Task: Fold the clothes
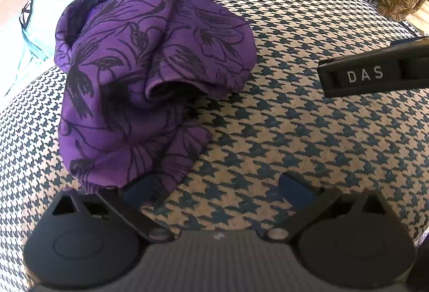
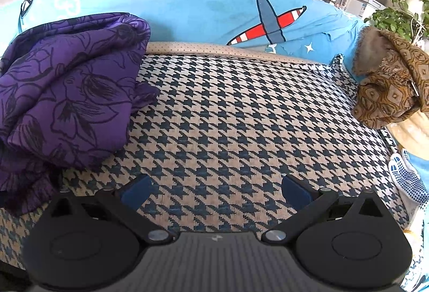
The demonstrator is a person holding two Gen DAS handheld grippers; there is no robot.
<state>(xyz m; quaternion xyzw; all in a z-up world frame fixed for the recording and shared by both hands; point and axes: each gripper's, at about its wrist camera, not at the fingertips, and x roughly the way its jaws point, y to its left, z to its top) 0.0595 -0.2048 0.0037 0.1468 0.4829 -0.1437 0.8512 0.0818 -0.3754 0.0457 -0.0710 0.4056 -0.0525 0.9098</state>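
I have the left gripper (image 1: 217, 191) spread wide, and nothing sits between its blue pads (image 1: 296, 191). The purple floral garment (image 1: 150, 72) lies bunched in a loose heap just ahead of that gripper's left jaw, and its near hem drapes over the left pad's tip; I cannot tell whether cloth and pad actually press together. Straight ahead of the open jaws is bare houndstooth cushion (image 1: 295, 136). Off beyond the right jaw a black bar lettered DAS (image 1: 372, 74) reaches in from the edge; it is part of the other tool.

My right gripper (image 2: 214, 191) is also wide open and holds nothing, both pads hanging over the houndstooth cushion (image 2: 241, 117). From here the purple garment (image 2: 69, 93) is piled well to the left of the left jaw, its lower folds ending just beside that jaw without lying between the pads. Past the jaws, at the far edge of the cushion, runs a light blue cover with a red-and-white aeroplane print (image 2: 268, 23). Far out beyond the right jaw sits a crumpled brown patterned cloth (image 2: 391, 82).
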